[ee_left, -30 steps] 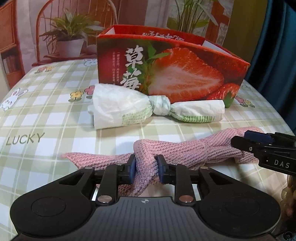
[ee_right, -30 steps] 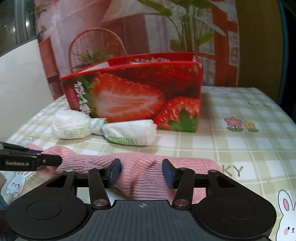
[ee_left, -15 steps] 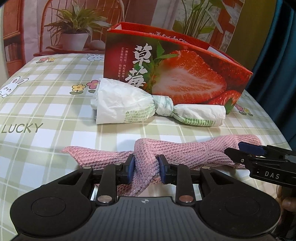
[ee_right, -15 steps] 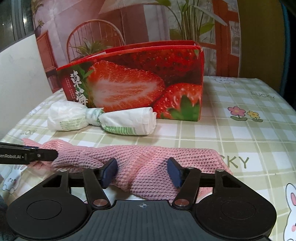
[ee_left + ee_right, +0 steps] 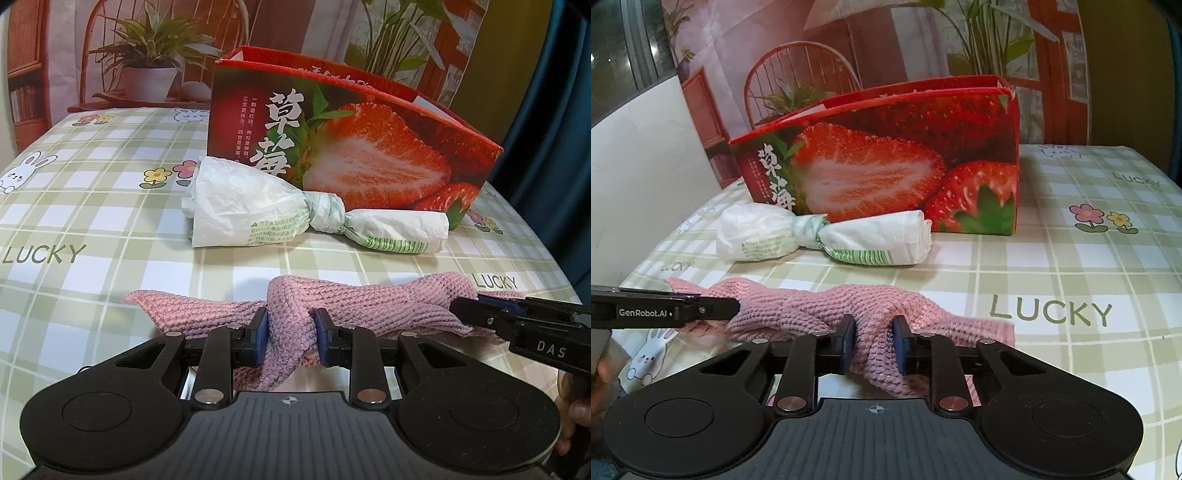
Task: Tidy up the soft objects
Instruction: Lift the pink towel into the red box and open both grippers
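With both grippers, left gripper (image 5: 289, 338) and right gripper (image 5: 874, 347), pinching the pink knitted cloth (image 5: 369, 301), lift evenly toward the strawberry box (image 5: 369, 147) at 12 o'clock.

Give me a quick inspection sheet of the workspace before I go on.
Surface: table under a green checked cloth printed with LUCKY, flowers and rabbits.
Job's things: pink knitted cloth lying along the front; knotted white plastic bag behind it; open strawberry box behind the bag.
Clutter: nothing seen.
Grippers: left claw shut on the cloth; right claw shut on the cloth.
Cables: nothing seen.
Surroundings: chair, potted plant, dark curtain.
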Demonstrator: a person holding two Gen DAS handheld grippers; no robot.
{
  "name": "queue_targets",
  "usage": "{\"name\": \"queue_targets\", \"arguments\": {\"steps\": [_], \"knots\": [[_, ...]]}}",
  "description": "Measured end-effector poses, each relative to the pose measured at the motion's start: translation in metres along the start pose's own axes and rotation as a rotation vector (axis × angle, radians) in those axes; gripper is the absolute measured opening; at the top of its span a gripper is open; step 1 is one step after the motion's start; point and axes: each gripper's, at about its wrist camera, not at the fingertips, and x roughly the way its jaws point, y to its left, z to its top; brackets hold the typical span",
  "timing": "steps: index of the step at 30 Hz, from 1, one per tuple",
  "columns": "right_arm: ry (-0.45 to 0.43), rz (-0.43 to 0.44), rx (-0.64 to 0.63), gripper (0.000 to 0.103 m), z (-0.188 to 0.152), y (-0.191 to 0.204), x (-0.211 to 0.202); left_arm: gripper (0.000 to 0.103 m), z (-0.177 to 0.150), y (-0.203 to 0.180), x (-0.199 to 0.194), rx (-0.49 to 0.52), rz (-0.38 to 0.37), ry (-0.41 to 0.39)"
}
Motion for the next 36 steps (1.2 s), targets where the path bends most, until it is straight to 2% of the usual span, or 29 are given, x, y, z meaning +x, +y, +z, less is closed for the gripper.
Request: {"name": "queue_targets", "arguments": {"steps": [4,11,20,27,36], "knots": [[-0.038,0.014,-0.001,0.017,0.002,0.001,-0.008,0.018,0.001,-0.001,-0.005,-0.003,-0.01,-0.027],[-0.099,0.047,-0.014,0.017,0.011,0.003,-0.021,0.016,0.01,-0.004,-0.024,0.005,-0.012,-0.118],[-0.208,0.075,-0.02,0.017,0.035,0.003,-0.043,0.016,0.043,-0.021,-0.057,0.101,-0.018,-0.28],[-0.309,0.101,-0.029,0.017,0.091,-0.003,-0.059,0.017,0.097,-0.033,-0.072,0.14,-0.044,-0.381],[-0.36,0.073,-0.054,0.017,0.173,-0.014,-0.043,0.017,0.177,-0.039,-0.049,0.138,-0.056,-0.405]]}}
